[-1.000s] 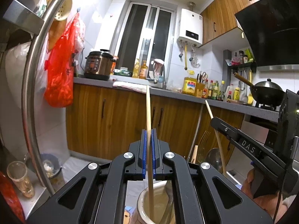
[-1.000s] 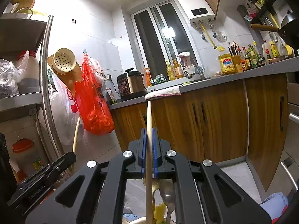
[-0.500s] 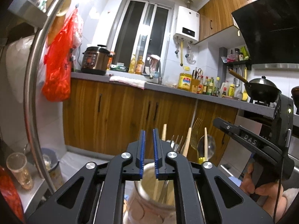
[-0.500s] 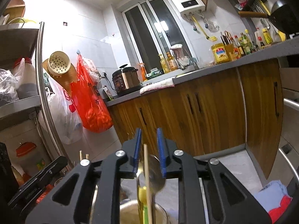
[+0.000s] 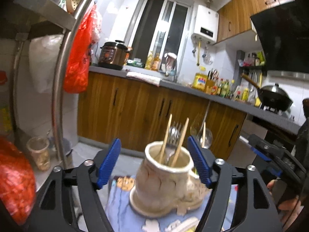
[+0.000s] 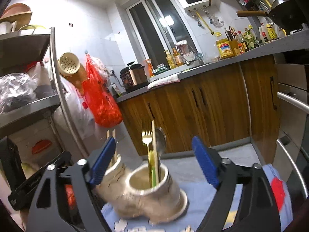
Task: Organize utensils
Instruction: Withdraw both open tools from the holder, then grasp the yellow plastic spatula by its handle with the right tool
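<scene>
A cream ceramic holder (image 5: 164, 183) with two cups stands on a blue patterned cloth (image 5: 119, 208). In the left wrist view its near cup holds two wooden chopsticks (image 5: 180, 141) and a metal fork (image 5: 172, 135). In the right wrist view the near cup (image 6: 148, 187) holds a gold fork (image 6: 147, 141), a spoon (image 6: 160, 141) and a chopstick (image 6: 154, 147). My left gripper (image 5: 154, 160) is open and empty, its blue pads either side of the holder. My right gripper (image 6: 153, 160) is open and empty above the other cup.
A steel rack (image 6: 56, 81) with bags stands at the left, a red bag (image 6: 100, 98) hanging beside it. Wooden cabinets (image 5: 146, 112) and a grey countertop (image 6: 241, 56) with bottles and a cooker run behind. A plastic cup (image 5: 38, 152) sits on a low shelf.
Both grippers opened and let go of their chopsticks, which now stand in the holder cups. Both grippers have tilted down, so the holder and cloth show.
</scene>
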### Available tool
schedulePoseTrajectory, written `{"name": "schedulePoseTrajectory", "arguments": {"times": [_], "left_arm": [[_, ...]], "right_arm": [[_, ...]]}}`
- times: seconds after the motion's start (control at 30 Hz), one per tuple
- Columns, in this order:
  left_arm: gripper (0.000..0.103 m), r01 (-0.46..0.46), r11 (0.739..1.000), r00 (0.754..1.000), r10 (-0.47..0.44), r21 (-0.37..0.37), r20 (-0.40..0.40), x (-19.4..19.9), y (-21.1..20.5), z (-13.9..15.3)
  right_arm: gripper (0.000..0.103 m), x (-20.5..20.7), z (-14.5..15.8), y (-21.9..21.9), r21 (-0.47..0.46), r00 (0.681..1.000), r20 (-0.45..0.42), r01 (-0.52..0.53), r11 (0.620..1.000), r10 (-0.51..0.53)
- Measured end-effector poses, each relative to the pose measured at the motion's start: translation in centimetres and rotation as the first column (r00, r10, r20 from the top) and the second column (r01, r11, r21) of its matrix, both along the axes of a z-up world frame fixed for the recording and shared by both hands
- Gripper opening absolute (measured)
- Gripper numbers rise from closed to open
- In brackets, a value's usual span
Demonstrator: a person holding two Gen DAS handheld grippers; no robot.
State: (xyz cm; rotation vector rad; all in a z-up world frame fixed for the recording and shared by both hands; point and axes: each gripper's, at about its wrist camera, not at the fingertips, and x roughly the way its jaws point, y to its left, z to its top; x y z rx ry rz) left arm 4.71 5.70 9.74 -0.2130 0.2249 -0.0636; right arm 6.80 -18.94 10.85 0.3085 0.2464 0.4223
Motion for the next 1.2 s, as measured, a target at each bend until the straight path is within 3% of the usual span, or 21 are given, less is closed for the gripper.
{"name": "schedulePoseTrajectory", "arguments": {"times": [0.17, 0.37, 0.67, 0.8, 0.97, 1.1, 1.2], "left_arm": [[0.082, 0.003, 1.0, 0.998, -0.002, 0.013, -0.057, -2.7, -1.3, -0.5], [0.087, -0.013, 0.999, 0.996, 0.017, 0.038, -0.089, -5.3, -2.5, -2.2], [0.094, -0.113, 0.988, 0.984, 0.127, 0.109, -0.127, -7.0, -2.3, -6.7], [0.094, -0.095, 0.988, 0.971, 0.119, 0.125, -0.205, -6.3, -1.9, -8.5], [0.095, -0.09, 0.984, 0.964, 0.125, 0.155, -0.234, -6.0, -1.5, -9.2], [0.095, -0.073, 0.991, 0.958, 0.102, 0.115, -0.268, -5.6, -0.5, -9.6], [0.095, -0.061, 0.993, 0.957, 0.086, 0.099, -0.276, -5.5, -0.2, -9.8]], "right_arm": [[0.098, -3.5, -0.8, 0.1, -0.052, 1.0, -0.029, 0.0, 0.999, -0.001], [0.098, -6.8, -3.0, 1.1, -0.169, 0.998, -0.05, 0.03, 0.985, -0.039], [0.098, -6.5, -6.5, 1.6, -0.254, 0.986, -0.168, -0.02, 0.967, -0.023], [0.098, -5.9, -8.3, 3.1, -0.316, 0.966, -0.258, -0.083, 0.945, -0.001], [0.098, -6.0, -9.6, 5.6, -0.409, 0.949, -0.313, -0.162, 0.898, 0.029], [0.096, -6.1, -10.4, 7.0, -0.454, 0.937, -0.346, -0.211, 0.866, 0.047], [0.087, -5.9, -11.1, 7.9, -0.466, 0.923, -0.38, -0.254, 0.847, 0.067]]}}
